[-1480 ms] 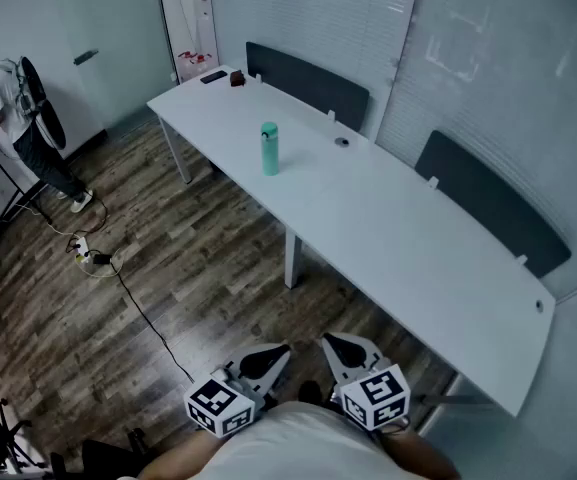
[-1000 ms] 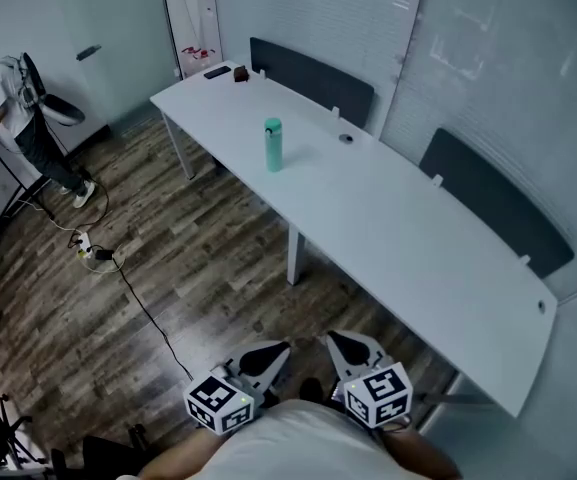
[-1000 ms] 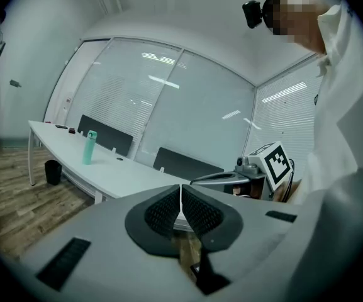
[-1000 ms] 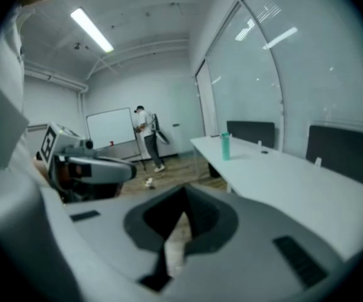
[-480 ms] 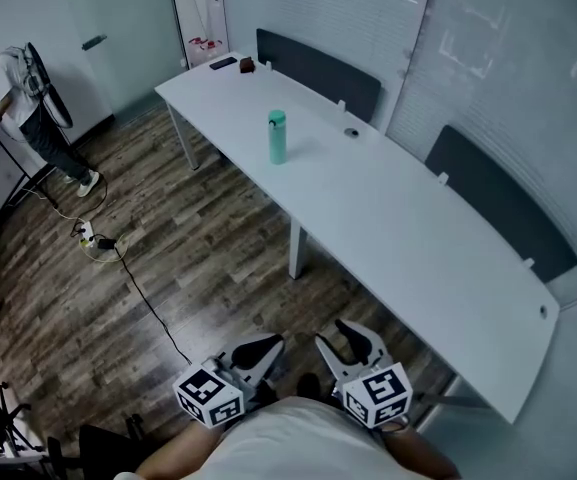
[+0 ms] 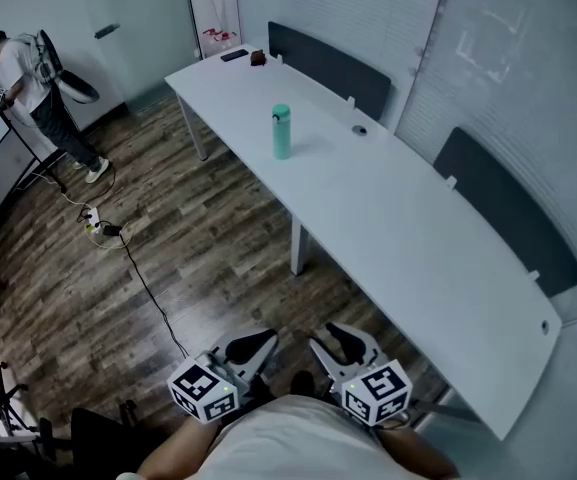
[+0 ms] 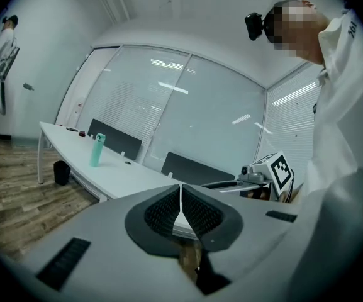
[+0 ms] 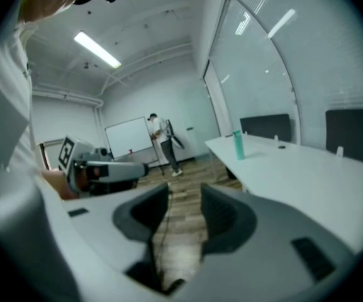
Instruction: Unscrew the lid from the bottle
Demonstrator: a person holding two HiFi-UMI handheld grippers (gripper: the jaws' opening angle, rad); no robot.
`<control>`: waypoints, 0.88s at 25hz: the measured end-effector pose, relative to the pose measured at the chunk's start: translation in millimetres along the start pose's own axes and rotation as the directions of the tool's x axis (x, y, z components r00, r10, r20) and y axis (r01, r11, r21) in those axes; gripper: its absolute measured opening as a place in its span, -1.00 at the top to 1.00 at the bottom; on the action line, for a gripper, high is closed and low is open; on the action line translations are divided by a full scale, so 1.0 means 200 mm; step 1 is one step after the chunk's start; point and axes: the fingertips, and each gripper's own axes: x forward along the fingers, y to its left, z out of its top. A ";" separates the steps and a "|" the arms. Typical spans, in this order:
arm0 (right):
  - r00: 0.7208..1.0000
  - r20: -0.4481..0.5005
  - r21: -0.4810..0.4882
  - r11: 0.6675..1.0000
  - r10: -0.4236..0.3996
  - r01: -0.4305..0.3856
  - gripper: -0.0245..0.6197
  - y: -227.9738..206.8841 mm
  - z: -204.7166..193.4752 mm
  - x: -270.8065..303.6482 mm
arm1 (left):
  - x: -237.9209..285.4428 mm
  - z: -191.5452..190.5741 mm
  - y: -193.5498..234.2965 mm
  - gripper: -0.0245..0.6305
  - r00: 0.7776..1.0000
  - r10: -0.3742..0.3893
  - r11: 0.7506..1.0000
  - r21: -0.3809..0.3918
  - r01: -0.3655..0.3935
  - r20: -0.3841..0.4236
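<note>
A teal bottle (image 6: pixel 281 131) with its lid on stands upright on the long white table (image 6: pixel 408 228), far from both grippers. It also shows small in the left gripper view (image 7: pixel 96 150) and in the right gripper view (image 8: pixel 238 145). My left gripper (image 6: pixel 256 341) is held close to my body over the wood floor, its jaws shut with nothing between them (image 7: pixel 180 197). Beside it, my right gripper (image 6: pixel 332 340) has just opened its jaws; they stand apart and empty (image 8: pixel 184 200).
A person (image 6: pixel 30 76) stands by the wall at the far left. A power strip with a cable (image 6: pixel 105 231) lies on the floor. Dark chair backs (image 6: pixel 330 68) line the table's far side. Small items (image 6: pixel 236 56) sit at its far end, and a black bin (image 7: pixel 60 172) stands underneath.
The right gripper's jaws have parted; before they were together. The head view has shifted, so the bottle and table sit a little further right. The person at the left has moved.
</note>
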 end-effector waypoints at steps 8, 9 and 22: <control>0.999 0.003 0.002 0.999 0.050 -0.050 0.39 -0.10 0.01 0.02 | 0.08 -0.02 -0.02 0.83 0.999 0.038 0.998 -0.045 -0.036 0.039; 0.999 0.004 -0.002 0.999 0.052 -0.052 0.39 -0.11 0.02 0.03 | 0.08 -0.02 -0.02 0.83 0.998 0.044 0.998 -0.054 -0.042 0.039; 0.999 0.004 -0.018 0.999 0.045 -0.045 0.39 -0.15 0.16 0.42 | 0.10 0.03 0.36 0.83 0.999 0.047 0.996 -0.080 -0.045 0.022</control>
